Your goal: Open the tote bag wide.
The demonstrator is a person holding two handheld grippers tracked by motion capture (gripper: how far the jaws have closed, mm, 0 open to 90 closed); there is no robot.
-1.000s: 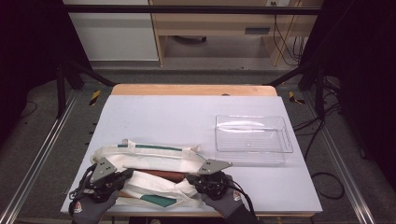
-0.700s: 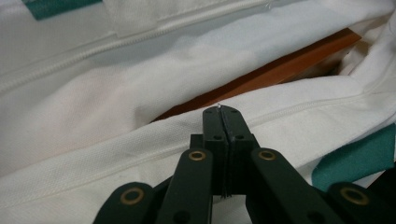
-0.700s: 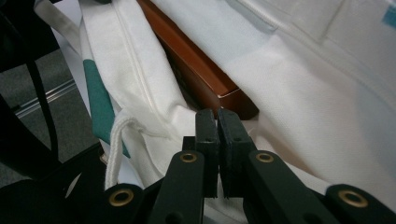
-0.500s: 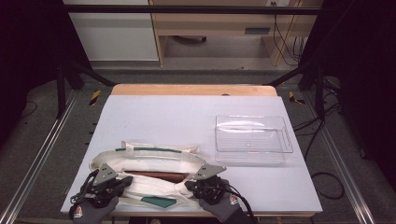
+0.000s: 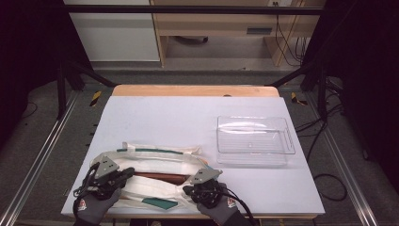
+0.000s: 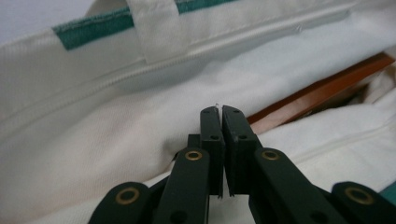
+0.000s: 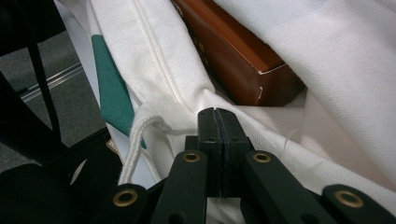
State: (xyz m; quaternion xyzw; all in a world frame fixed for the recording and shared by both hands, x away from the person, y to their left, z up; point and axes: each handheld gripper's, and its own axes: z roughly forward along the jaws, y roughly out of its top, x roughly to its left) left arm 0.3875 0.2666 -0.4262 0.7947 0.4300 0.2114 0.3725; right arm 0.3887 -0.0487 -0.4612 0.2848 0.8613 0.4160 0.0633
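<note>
A white canvas bag (image 5: 155,162) with teal trim lies at the table's near edge, its mouth spread. A brown wooden box (image 5: 160,177) rests inside it. My left gripper (image 5: 128,173) is at the bag's left end. In the left gripper view its jaws (image 6: 220,112) have just opened a crack. Nothing is between them, and the bag's cloth (image 6: 116,116) and the box (image 6: 322,91) lie beyond. My right gripper (image 5: 188,189) is at the bag's right end. In the right gripper view it (image 7: 216,114) is pressed shut, over the bag's seam and near the box corner (image 7: 261,84).
A clear plastic tray (image 5: 254,140) stands on the white table (image 5: 188,113) to the right of the bag. A drawstring and teal strip (image 7: 109,88) hang at the table's near edge. Dark frame rails run along both sides.
The bag's far rim has bowed outward and its mouth is wider. Both hands have stayed near the bag's two ends, the right one drifting slightly left.
</note>
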